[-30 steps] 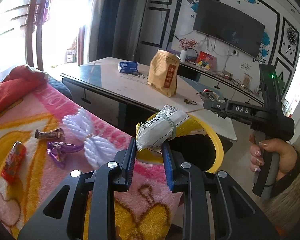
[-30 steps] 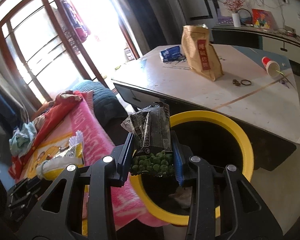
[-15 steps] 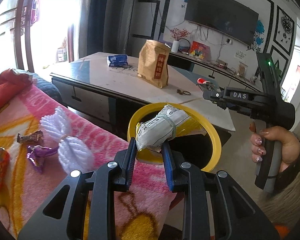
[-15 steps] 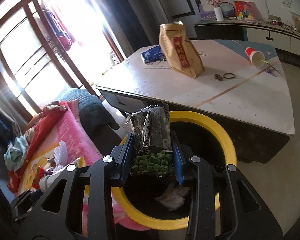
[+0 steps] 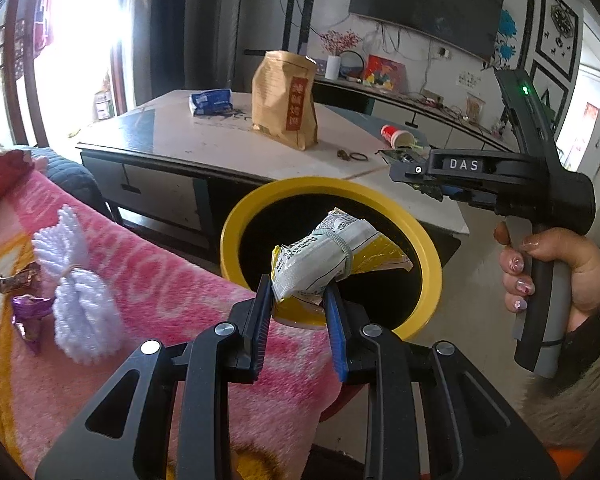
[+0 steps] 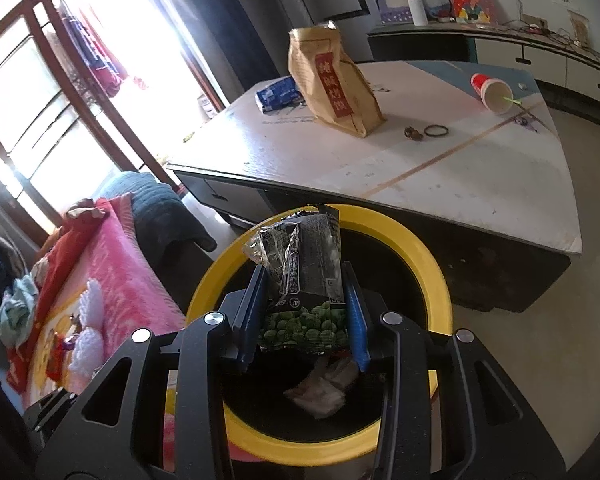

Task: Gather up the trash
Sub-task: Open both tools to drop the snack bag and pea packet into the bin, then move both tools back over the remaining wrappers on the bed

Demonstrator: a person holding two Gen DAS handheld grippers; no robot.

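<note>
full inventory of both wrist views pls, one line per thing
trash bin: 1, yellow rim, floor by table
white-yellow packet: 1, in left gripper
green pea packet: 1, in right gripper
crumpled paper: white, inside bin
paper bag: 1, brown, upright on table
blue pack: 1, on table
paper cup: 1, red, on its side
pink blanket: 1, beside bin
white yarn: 1, on blanket
hand: gripping right gripper handle

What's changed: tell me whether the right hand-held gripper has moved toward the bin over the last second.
Yes. The right hand-held gripper, shut on the pea packet, has come forward and down over the yellow bin; the rim now rings the packet, and the table looks nearer.
</note>
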